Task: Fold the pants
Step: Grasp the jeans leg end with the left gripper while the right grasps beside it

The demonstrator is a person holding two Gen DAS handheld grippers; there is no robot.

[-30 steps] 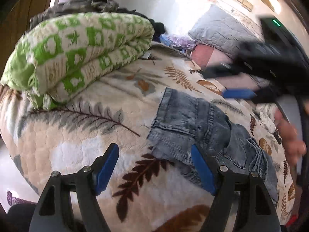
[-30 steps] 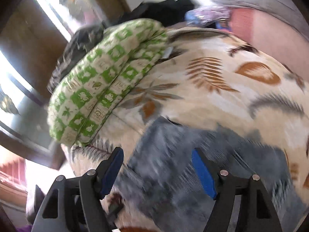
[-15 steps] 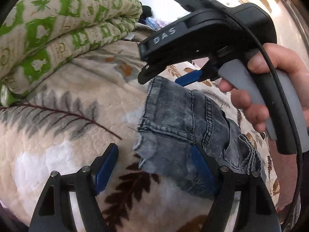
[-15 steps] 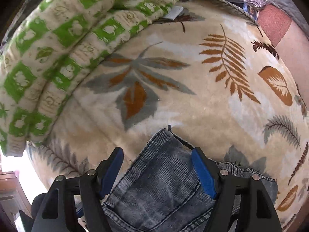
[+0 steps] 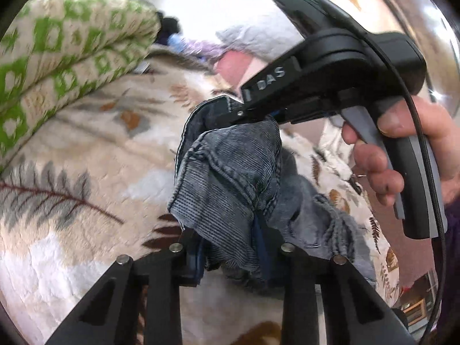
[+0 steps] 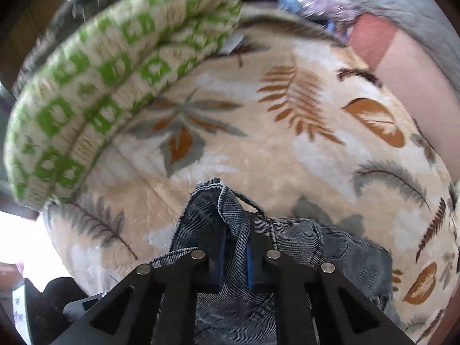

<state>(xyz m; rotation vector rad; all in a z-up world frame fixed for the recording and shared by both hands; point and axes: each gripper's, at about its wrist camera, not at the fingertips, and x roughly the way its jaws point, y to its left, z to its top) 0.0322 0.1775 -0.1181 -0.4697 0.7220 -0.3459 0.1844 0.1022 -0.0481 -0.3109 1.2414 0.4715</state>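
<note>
Gripping a bunched fold of grey-blue denim pants (image 5: 227, 178), the left gripper (image 5: 230, 256) has its fingers closed on the cloth, lifted just above a leaf-patterned bed blanket (image 5: 86, 172). The right gripper (image 6: 234, 256) pinches a raised edge of the same pants between closed fingers. A folded green-and-cream quilt (image 6: 95, 100) lies beyond the pants, to their left.

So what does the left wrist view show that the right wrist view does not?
Only the left wrist view shows the right tongs from outside, with the hand on their handle and a green light.

Only the right wrist view shows the orange feather print.

Both show the jeans pinched by their own tongs, the leaf-print blanket and the folded green-patterned quilt.
</note>
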